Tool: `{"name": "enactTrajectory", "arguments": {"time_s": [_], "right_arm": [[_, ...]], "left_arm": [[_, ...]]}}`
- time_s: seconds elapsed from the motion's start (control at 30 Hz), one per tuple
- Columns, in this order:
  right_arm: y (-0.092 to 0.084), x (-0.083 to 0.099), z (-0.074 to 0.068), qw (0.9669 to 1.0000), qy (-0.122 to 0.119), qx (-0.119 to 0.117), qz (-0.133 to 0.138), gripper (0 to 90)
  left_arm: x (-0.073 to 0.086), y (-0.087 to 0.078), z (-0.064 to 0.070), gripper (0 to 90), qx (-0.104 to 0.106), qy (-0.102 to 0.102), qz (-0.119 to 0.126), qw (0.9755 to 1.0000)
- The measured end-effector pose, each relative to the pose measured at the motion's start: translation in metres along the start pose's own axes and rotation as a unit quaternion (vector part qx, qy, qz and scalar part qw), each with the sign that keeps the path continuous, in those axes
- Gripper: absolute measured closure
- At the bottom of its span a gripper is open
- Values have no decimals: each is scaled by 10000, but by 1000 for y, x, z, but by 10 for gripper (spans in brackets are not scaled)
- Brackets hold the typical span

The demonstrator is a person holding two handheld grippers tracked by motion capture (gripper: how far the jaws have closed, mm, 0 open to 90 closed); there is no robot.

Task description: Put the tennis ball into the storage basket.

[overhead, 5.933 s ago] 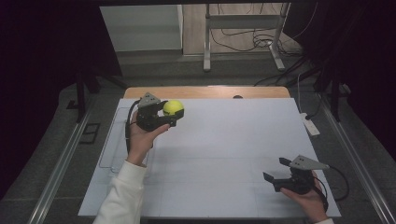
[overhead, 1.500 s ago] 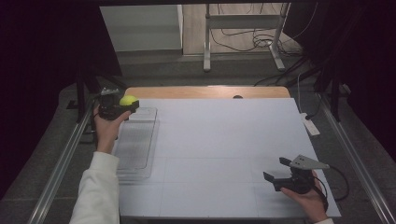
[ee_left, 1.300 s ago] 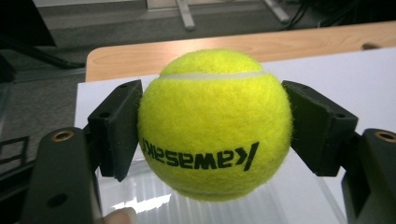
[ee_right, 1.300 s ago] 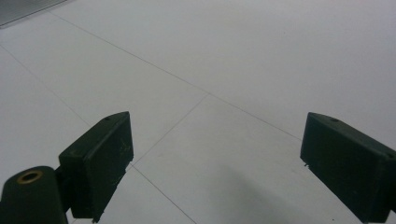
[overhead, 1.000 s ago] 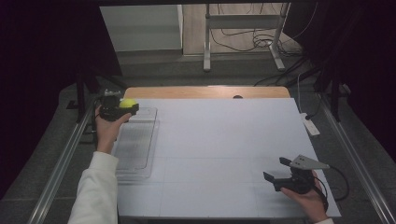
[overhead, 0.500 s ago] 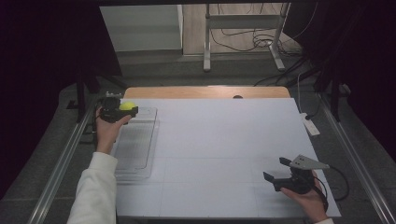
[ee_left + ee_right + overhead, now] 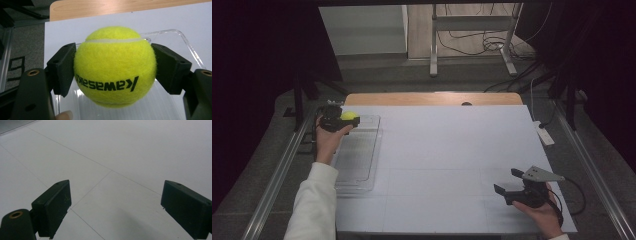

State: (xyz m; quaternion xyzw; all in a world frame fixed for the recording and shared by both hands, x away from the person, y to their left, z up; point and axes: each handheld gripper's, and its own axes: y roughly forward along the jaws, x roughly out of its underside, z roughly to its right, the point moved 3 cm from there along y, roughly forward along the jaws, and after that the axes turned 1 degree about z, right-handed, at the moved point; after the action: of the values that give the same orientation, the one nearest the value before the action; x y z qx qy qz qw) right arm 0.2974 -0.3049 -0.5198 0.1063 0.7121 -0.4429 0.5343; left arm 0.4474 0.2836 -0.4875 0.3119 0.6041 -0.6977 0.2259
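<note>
Tennis ball pinched squarely between the two black jaws of the left claw, pads pressing on opposite sides at its widest girth, printed lettering upside down toward the camera. Held just above the far end of the clear plastic tray lying along the left edge of the worktop, near its far left corner. Likely light, springy and fuzzy: felt gives plenty of friction, so little chance of slipping, though a round body may roll or squirt out if gripped off-centre. Best taken across the middle, as here, with moderate squeeze; too much only dents the shell. Prone to bounce and roll if released from any height, hence a low release inside the tray's rim. Right claw spread wide and empty, resting low near the near right corner of the worktop, well apart from ball and tray.
</note>
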Motion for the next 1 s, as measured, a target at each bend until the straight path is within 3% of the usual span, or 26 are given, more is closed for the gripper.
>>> {"name": "enactTrajectory", "arguments": {"time_s": [1.0], "right_arm": [[1,1,0,10000,5,-21,-13,98]], "left_arm": [[12,15,-7,260,-21,-45,-442,9990]]}}
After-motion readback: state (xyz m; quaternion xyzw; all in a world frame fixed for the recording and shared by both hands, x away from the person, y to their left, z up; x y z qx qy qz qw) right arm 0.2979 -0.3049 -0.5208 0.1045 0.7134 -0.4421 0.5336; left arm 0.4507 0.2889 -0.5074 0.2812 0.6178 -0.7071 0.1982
